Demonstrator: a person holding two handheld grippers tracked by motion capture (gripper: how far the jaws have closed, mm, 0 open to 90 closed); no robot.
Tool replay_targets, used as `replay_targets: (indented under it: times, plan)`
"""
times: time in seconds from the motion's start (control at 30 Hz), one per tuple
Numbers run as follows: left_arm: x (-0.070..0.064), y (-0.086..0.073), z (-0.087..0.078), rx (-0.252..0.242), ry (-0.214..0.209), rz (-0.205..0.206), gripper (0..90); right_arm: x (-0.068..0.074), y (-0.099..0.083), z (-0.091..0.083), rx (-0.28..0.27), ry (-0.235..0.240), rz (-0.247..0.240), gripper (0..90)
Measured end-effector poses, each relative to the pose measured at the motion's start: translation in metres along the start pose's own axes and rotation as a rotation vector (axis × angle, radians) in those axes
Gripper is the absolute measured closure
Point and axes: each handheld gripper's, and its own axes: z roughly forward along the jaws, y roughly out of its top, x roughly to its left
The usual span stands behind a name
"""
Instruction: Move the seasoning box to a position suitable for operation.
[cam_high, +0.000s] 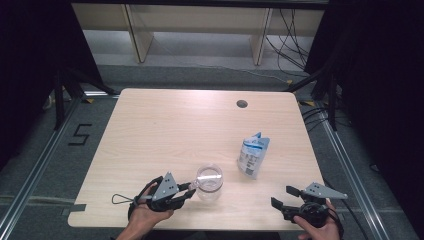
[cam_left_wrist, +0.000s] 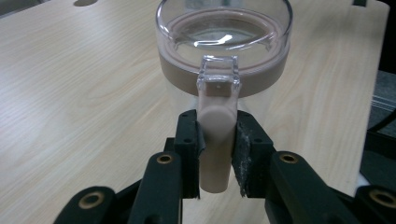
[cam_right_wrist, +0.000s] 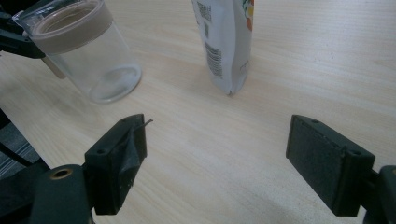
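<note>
**Left gripper clamps jar latch, right idle**

Left gripper (cam_left_wrist: 215, 154) pinches the beige latch (cam_left_wrist: 215, 140) of the clear jar (cam_high: 209, 182), standing upright near the table (cam_high: 165, 130) front edge. Right gripper (cam_right_wrist: 217, 163) hovers, jaws wide, holding nothing. Pouch (cam_high: 253, 155) stands just right of jar.

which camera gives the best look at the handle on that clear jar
The left gripper view: the beige handle sits close and centred, clamped between the left gripper jaws, below the clear jar rim. The right gripper view shows just a sliver of it beside the jar. In the high view it is too small to make out.
</note>
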Motion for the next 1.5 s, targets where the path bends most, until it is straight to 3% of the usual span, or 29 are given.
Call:
replay_targets:
  times: [0.2, 0.3, 0.4, 0.5, 0.53, 0.6, 0.7, 0.9, 1.33, 1.4, 1.47, 1.5]
  plan:
    - [-0.004, 0.003, 0.005, -0.002, -0.038, 0.012, 72.8, 0.000, 0.000, 0.000, -0.001, 0.003, -0.005, 21.4]
    - [-0.002, 0.005, 0.008, -0.010, -0.076, 0.041, 72.8, 0.000, 0.000, 0.000, -0.002, 0.006, -0.004, 21.4]
    - [-0.002, 0.006, 0.008, -0.003, -0.071, 0.042, 72.9, 0.000, 0.000, 0.000, 0.000, 0.005, -0.004, 21.4]
    - [-0.002, 0.005, 0.008, -0.004, -0.087, 0.052, 72.8, 0.000, 0.000, 0.000, 0.000, 0.004, -0.008, 21.4]
    - [-0.002, 0.005, 0.009, -0.006, -0.098, 0.038, 72.8, -0.001, 0.000, 0.000, 0.006, -0.002, -0.020, 21.4]
    - [-0.002, 0.005, 0.009, -0.013, -0.112, 0.055, 72.8, 0.000, 0.000, 0.000, 0.001, -0.003, -0.017, 21.4]
    - [-0.004, 0.005, 0.010, -0.015, -0.099, 0.042, 72.8, 0.000, 0.000, 0.000, 0.004, -0.003, -0.015, 21.3]
    - [-0.002, 0.006, 0.010, -0.002, -0.094, 0.068, 72.6, 0.000, 0.000, 0.000, 0.007, -0.002, -0.012, 21.3]
    - [-0.002, 0.006, 0.012, -0.003, -0.062, 0.040, 71.9, 0.001, 0.000, 0.000, 0.009, -0.003, -0.008, 21.3]
    - [-0.002, 0.006, 0.012, -0.004, -0.048, 0.040, 67.6, 0.000, 0.000, 0.000, 0.001, -0.009, -0.027, 21.3]
    - [-0.001, 0.006, 0.010, -0.010, -0.044, 0.009, 57.5, 0.000, 0.000, 0.000, -0.002, -0.011, -0.033, 21.3]
    - [-0.001, 0.006, 0.008, -0.013, -0.042, 0.012, 53.9, -0.001, 0.000, 0.000, -0.004, -0.010, -0.035, 21.7]
